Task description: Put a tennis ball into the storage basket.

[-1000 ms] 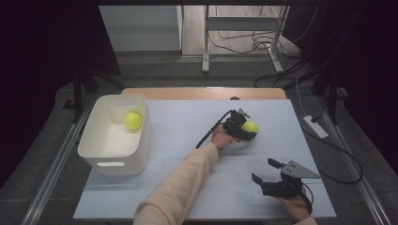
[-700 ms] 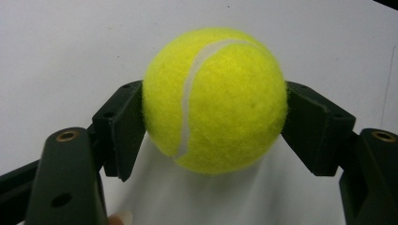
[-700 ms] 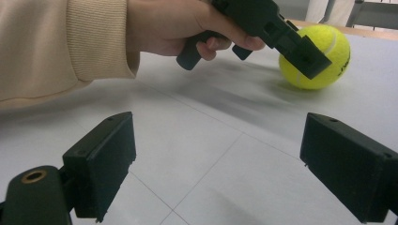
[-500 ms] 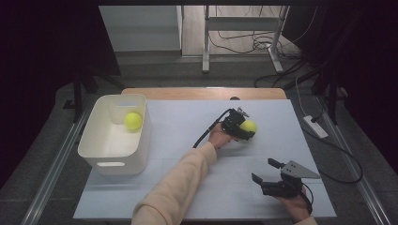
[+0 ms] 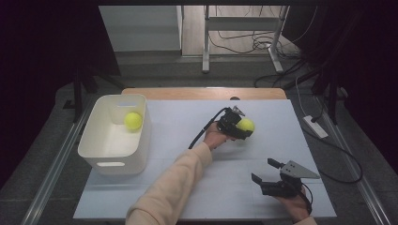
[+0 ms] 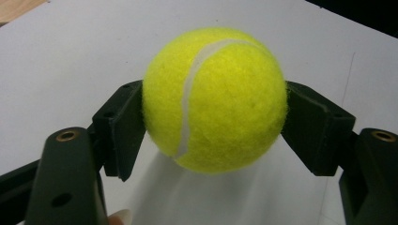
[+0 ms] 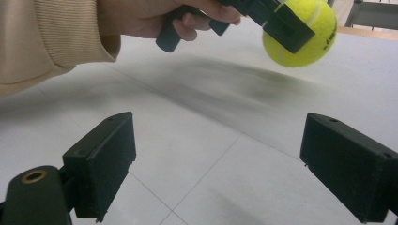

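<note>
One tennis ball (image 6: 215, 99) sits pinched in my left tongs (image 5: 238, 127), just above the bench (image 5: 187, 140); right tongs (image 5: 266, 172) spread, idle. I'd keep squeezing and carry it level to the white bin (image 5: 109, 154).

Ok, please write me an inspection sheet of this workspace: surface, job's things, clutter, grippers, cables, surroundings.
Surface: white sheet over a wooden table.
Job's things: tennis ball clamped and off the surface; second ball inside the white bin.
Clutter: nothing seen.
Grippers: left hand-held gripper shut on the tennis ball; right hand-held gripper open, nothing between its jaws, low over the sheet.
Cables: black cable trails from the left hand-held gripper; floor cables behind the table.
Surroundings: dark, metal frame legs beyond.
</note>
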